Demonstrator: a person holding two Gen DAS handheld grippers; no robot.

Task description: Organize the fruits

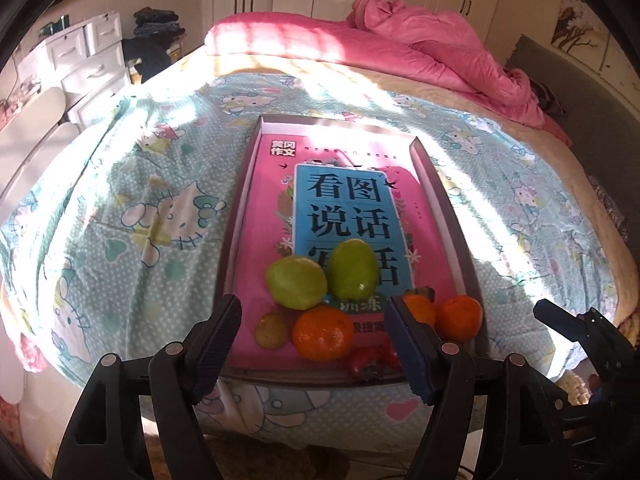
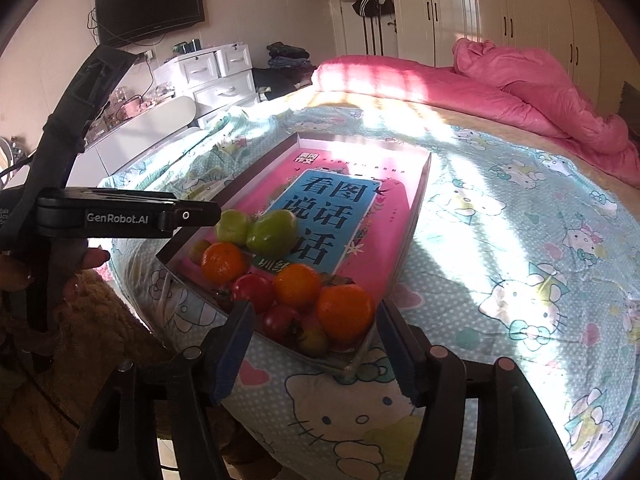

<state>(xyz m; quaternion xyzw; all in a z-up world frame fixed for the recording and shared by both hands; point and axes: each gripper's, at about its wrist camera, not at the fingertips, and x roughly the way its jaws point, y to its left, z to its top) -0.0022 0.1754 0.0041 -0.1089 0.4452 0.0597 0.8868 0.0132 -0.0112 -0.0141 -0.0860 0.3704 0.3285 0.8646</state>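
Spread fingers (image 1: 316, 344), apparently clear of fruits (image 1: 322, 332) in tray (image 1: 460, 220) just beyond.

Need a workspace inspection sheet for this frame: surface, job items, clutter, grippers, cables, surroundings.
Surface: bed sheet with cartoon-cat print, sunlit.
Job's things: shallow tray holding a pink book; two green fruits, oranges, red tomatoes bunched at its near end.
Clutter: pink duvet heaped at the far side.
Grippers: left gripper open, empty; right gripper open, empty.
Cables: wires under the wall TV.
Surroundings: white drawers, wardrobes.
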